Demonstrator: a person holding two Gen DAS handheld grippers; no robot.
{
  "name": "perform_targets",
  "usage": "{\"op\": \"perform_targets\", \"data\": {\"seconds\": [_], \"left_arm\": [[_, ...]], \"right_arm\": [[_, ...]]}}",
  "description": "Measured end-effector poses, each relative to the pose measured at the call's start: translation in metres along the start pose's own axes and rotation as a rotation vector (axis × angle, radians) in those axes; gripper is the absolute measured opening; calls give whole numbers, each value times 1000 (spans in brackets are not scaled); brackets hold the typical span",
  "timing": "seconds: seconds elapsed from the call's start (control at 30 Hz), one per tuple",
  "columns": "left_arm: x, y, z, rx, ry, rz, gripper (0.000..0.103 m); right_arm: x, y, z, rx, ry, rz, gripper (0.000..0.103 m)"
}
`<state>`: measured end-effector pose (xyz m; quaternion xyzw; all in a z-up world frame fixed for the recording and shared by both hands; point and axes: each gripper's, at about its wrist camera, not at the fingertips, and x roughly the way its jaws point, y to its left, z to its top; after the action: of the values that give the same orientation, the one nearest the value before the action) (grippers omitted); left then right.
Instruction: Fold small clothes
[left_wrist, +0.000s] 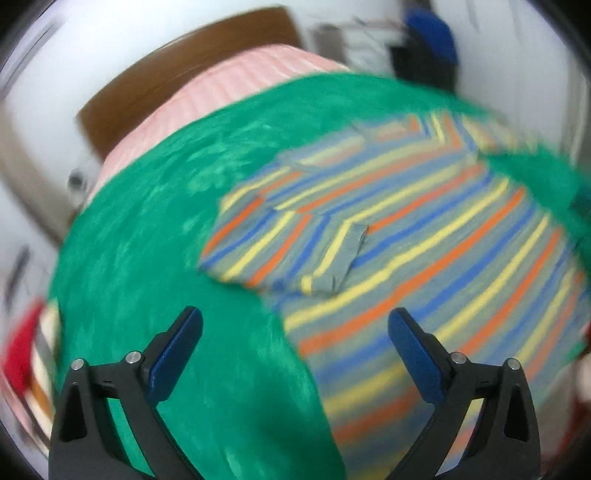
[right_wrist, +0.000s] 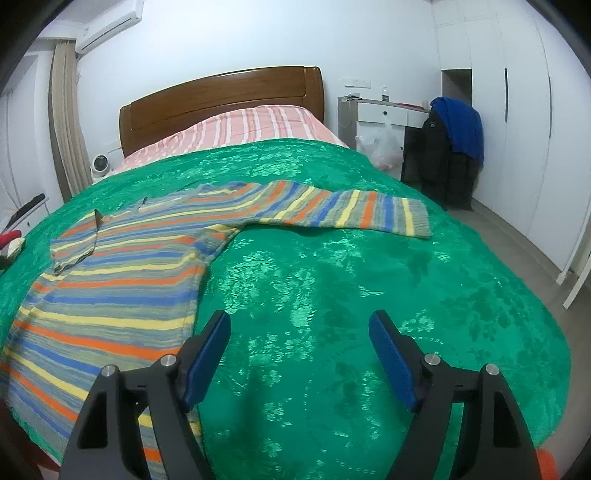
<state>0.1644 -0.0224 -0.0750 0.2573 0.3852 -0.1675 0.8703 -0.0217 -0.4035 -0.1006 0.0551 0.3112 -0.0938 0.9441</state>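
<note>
Striped sweater (right_wrist: 122, 258) lies flat on the green bedspread (right_wrist: 332, 295), one sleeve (right_wrist: 351, 214) extended toward the bed's edge. Left gripper (left_wrist: 295, 325) and right gripper (right_wrist: 299, 332): jaws wide apart, empty, above the cloth.

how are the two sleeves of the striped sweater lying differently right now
The left sleeve is folded in across the sweater's body; the right sleeve lies stretched straight out on the green bedspread. The left cuff rests on the sweater, the right cuff on the bedspread. Both lie flat, ungripped.
</note>
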Motion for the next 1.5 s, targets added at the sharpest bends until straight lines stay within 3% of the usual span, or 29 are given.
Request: {"op": "perform_targets", "data": {"seconds": [0.07, 0.13, 0.2, 0.23, 0.27, 0.37, 0.5, 0.63, 0.73, 0.87, 1.1, 1.5], "left_arm": [[39, -13, 12, 67, 66, -13, 87], [77, -19, 18, 70, 124, -36, 83], [98, -12, 22, 7, 138, -91, 59], [100, -1, 23, -58, 135, -131, 18], [99, 9, 25, -126, 139, -142, 7], [70, 61, 23, -332, 36, -129, 6], [34, 171, -18, -743, -52, -50, 6], [37, 238, -80, -1018, -13, 50, 6], [57, 257, -117, -1173, 49, 29, 4], [76, 249, -133, -1202, 88, 26, 4], [71, 236, -150, -1204, 90, 64, 3], [82, 242, -152, -1171, 140, 102, 3]], "right_arm": [[-2, -1, -1, 4, -4, 4, 77], [-5, -2, -1, 10, -7, 6, 77], [-7, -5, -2, 17, -7, 5, 77], [-7, -6, -3, 23, -7, 6, 77], [-7, -8, -3, 30, -4, 10, 77], [-5, -9, -2, 44, 0, 15, 77], [-2, -11, -1, 59, 0, 32, 77], [2, -9, -2, 61, 14, 43, 77], [4, -6, -3, 52, 24, 47, 77], [7, -1, -5, 23, 36, 40, 77], [10, 2, -8, 13, 49, 36, 77], [11, -2, -8, 31, 58, 36, 78]]}}
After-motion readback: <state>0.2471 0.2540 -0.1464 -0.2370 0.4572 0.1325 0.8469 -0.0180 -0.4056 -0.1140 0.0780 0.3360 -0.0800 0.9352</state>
